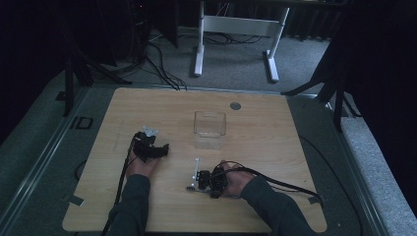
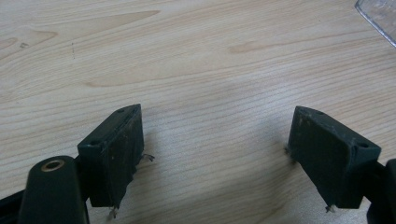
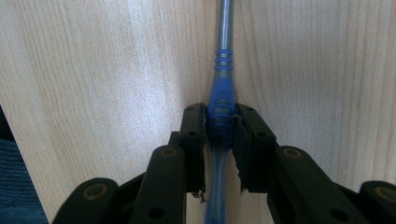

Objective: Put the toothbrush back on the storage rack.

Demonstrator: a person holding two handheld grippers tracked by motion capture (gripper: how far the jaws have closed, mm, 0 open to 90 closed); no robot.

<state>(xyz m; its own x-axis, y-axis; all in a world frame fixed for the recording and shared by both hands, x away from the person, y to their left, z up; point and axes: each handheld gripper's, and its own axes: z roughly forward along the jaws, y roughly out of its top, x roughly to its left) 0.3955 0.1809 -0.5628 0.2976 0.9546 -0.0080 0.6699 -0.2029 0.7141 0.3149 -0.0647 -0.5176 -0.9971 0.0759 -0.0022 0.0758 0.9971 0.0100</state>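
Observation:
My right gripper (image 3: 220, 116) is shut on a slim stick with a blue ribbed grip (image 3: 222, 74); its pale shaft runs on past the jaws, low over the wood. From above, the right gripper (image 1: 197, 180) lies near the table's front centre, with the stick (image 1: 196, 165) pale beside its jaws. At the table's left, my left gripper (image 1: 158, 147) rests with a hand behind it. Its own view shows the left gripper (image 2: 215, 140) open, jaws wide apart over bare wood and nothing between them.
A clear plastic box (image 1: 210, 129) stands open-topped at the middle of the wooden table (image 1: 265, 132); its corner (image 2: 380, 16) is at the far right ahead of the left gripper. Cables trail from both grippers toward the front edge. A round grommet (image 1: 235, 105) sits near the far edge.

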